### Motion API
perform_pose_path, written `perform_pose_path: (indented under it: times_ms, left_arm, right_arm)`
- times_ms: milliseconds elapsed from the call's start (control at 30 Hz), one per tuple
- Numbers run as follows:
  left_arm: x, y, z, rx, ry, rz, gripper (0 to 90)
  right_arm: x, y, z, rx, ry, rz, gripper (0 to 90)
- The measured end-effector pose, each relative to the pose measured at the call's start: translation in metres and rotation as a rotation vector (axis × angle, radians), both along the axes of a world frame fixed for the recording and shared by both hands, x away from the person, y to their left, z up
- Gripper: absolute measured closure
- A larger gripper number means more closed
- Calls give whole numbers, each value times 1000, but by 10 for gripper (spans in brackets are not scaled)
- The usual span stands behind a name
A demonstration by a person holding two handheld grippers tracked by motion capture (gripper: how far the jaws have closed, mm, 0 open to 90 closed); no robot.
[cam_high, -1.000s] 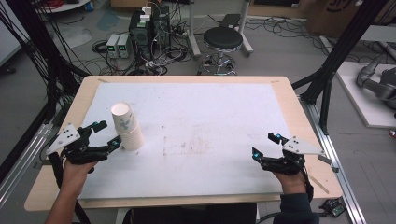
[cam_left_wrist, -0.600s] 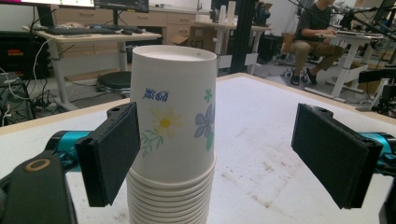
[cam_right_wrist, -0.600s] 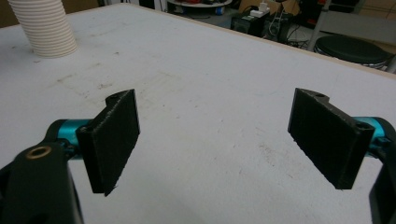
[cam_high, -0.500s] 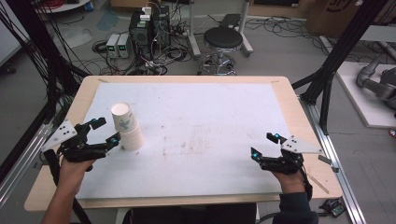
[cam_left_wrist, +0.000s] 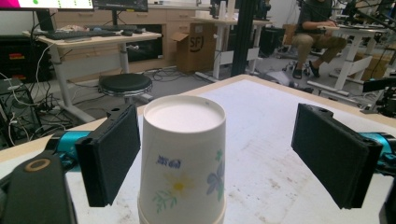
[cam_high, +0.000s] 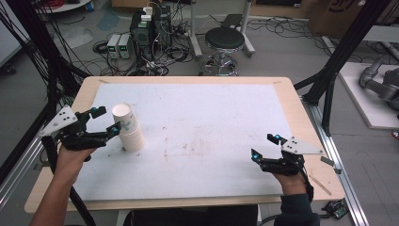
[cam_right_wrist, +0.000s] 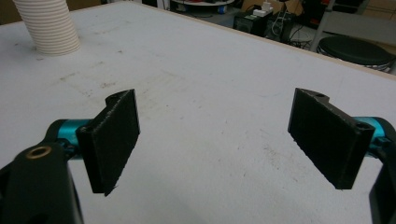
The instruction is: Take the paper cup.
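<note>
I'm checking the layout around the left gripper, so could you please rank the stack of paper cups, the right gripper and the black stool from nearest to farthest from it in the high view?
1. Stack of paper cups: right beside the left gripper, between its open fingers.
2. Right gripper: across the table, near the front right edge.
3. Black stool: on the floor beyond the table's far edge.

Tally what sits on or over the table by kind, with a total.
Stack of upside-down paper cups: 1
Handheld grippers: 2, the left gripper open around the stack, the right gripper open over bare table
Total: 3
</note>
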State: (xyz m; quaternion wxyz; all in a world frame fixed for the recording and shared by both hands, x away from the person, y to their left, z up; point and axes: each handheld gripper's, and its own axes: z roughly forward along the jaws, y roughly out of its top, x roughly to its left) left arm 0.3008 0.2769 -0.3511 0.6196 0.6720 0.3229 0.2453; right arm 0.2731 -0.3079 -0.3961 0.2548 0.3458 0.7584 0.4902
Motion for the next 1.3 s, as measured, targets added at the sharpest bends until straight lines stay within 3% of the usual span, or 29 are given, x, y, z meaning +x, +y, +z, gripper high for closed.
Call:
perform_pose_path:
  times_ms: [333,667,800,933,1300]
  left_arm:
    - [23,-9,5,54,67,11,156]
    - [39,-17,0,92,139,21,178]
    - [41,-17,-2,96,147,10,220]
    - [42,-18,-2,108,150,-2,329]
    - [41,-16,5,97,120,-19,340]
  right_arm:
    - [0,0,0,-1,3,3,168]
    - [0,0,0,-2,7,2,168]
    - [0,0,-1,-4,5,3,168]
    - [1,0,-1,-5,8,1,168]
    - [1,0,-1,-2,12,1,168]
